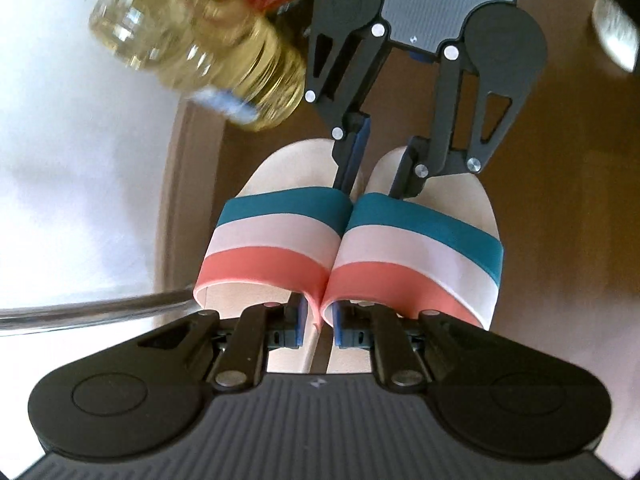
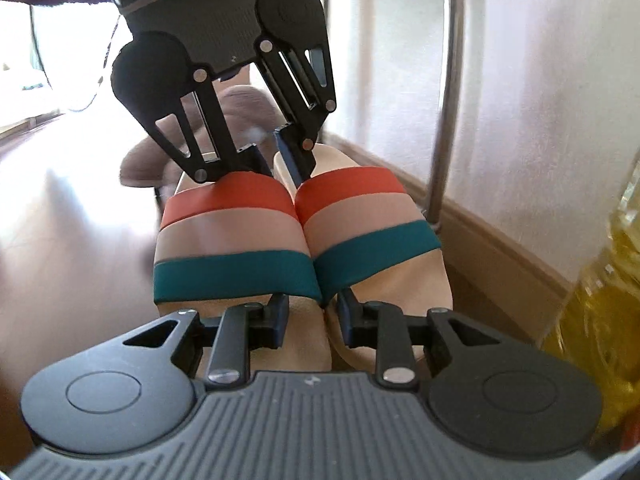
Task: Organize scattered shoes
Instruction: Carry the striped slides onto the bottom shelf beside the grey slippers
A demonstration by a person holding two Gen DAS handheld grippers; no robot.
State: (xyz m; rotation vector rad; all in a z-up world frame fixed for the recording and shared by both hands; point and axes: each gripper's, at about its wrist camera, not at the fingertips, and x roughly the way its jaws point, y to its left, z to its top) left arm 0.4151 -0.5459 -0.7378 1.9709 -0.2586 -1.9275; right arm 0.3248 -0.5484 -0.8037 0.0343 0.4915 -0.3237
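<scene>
Two slippers with teal, pale pink and coral bands lie side by side, one point(image 1: 276, 248) pressed against the other point(image 1: 416, 256). My left gripper point(image 1: 318, 328) is shut on their touching inner edges at the coral end. At the teal end, my right gripper point(image 1: 374, 188) pinches the same inner edges from the opposite side. In the right wrist view the pair point(image 2: 232, 236) point(image 2: 360, 216) hangs between my right gripper point(image 2: 314, 320), shut on it near the bottom, and my left gripper point(image 2: 278, 168) beyond. Motion blur softens the surroundings.
A big bottle of yellow oil point(image 1: 192, 40) point(image 2: 600, 280) stands close beside the slippers. A chrome rack post point(image 2: 448, 100) and a chrome bar point(image 1: 92, 312) run along the white wall point(image 2: 540, 80). A mauve plush slipper point(image 2: 248, 108) lies on the brown wooden floor point(image 1: 540, 200).
</scene>
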